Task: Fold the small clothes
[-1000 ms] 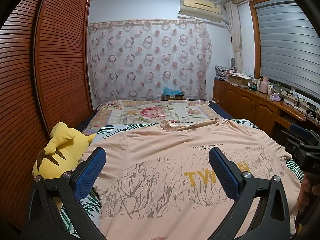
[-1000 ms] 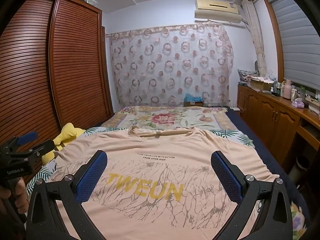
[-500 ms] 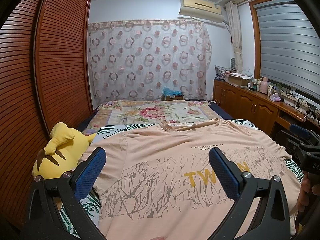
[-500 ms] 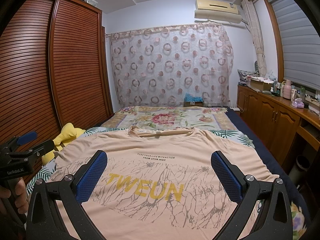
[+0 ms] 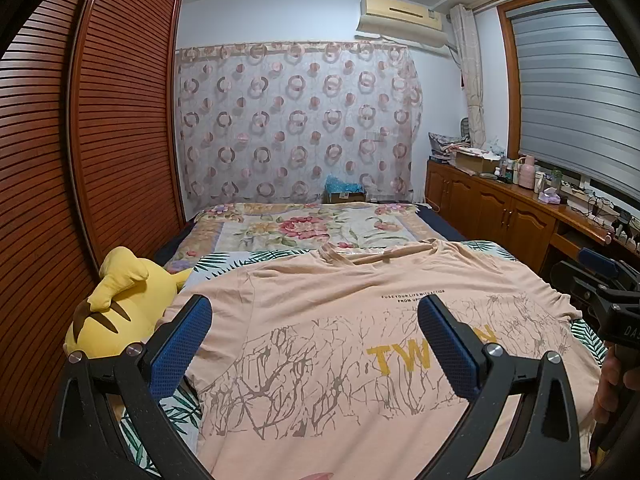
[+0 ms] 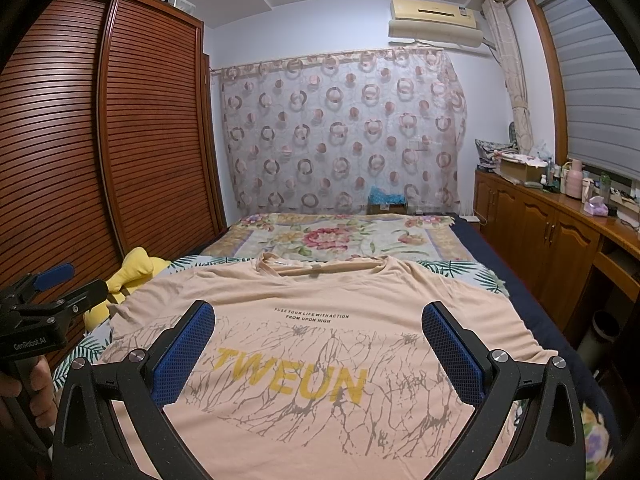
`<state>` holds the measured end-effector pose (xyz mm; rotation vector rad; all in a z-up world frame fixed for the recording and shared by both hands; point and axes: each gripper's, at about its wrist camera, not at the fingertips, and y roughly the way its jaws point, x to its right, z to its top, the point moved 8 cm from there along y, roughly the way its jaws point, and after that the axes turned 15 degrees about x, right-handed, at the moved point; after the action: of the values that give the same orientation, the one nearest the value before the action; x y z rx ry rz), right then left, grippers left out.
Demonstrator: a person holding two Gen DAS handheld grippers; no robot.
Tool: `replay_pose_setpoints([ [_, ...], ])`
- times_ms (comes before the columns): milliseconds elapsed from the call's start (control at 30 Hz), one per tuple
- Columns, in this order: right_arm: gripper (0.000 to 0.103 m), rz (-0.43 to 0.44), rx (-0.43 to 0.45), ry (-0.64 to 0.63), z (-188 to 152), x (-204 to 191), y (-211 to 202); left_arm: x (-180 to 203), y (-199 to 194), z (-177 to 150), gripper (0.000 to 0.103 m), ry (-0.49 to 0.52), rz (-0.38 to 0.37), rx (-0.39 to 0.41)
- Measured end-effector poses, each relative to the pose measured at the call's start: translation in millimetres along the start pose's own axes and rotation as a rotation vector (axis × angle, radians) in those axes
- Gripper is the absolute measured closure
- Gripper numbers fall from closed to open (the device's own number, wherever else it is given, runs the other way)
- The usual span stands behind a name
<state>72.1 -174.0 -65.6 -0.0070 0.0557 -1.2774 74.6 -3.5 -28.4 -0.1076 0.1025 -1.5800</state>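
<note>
A peach T-shirt (image 5: 320,340) (image 6: 320,344) lies flat and front up on the bed, its collar at the far end, with yellow "TWEUN" lettering and a grey branch print. My left gripper (image 5: 316,328) hovers open over the shirt's left half, nothing between its blue pads. My right gripper (image 6: 320,332) hovers open over the shirt's middle, likewise empty. Each view also catches the other gripper at its edge: the right gripper (image 5: 600,284) in a hand at the far right, the left gripper (image 6: 44,300) in a hand at the far left.
A yellow plush toy (image 5: 116,312) lies at the bed's left edge beside the slatted wardrobe (image 5: 80,160). A floral blanket (image 5: 304,228) covers the far half of the bed. Wooden cabinets (image 6: 560,236) with bottles and clutter run along the right wall.
</note>
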Motion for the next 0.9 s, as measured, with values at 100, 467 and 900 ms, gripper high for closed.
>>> replay_pose_setpoints([
  [100, 0.0, 0.0, 0.0, 0.0, 0.0, 0.0, -0.1, -0.2, -1.3, 2.6, 0.0, -0.001, 0.0, 0.0],
  [467, 0.0, -0.002, 0.002, 0.0, -1.6, -1.1, 0.7, 3.8, -1.4, 4.7, 0.0, -0.001, -0.001, 0.003],
  [900, 0.0, -0.001, 0.004, -0.002, 1.3, -2.2, -0.3, 5.7, 0.3, 4.2, 0.0, -0.002, -0.001, 0.005],
])
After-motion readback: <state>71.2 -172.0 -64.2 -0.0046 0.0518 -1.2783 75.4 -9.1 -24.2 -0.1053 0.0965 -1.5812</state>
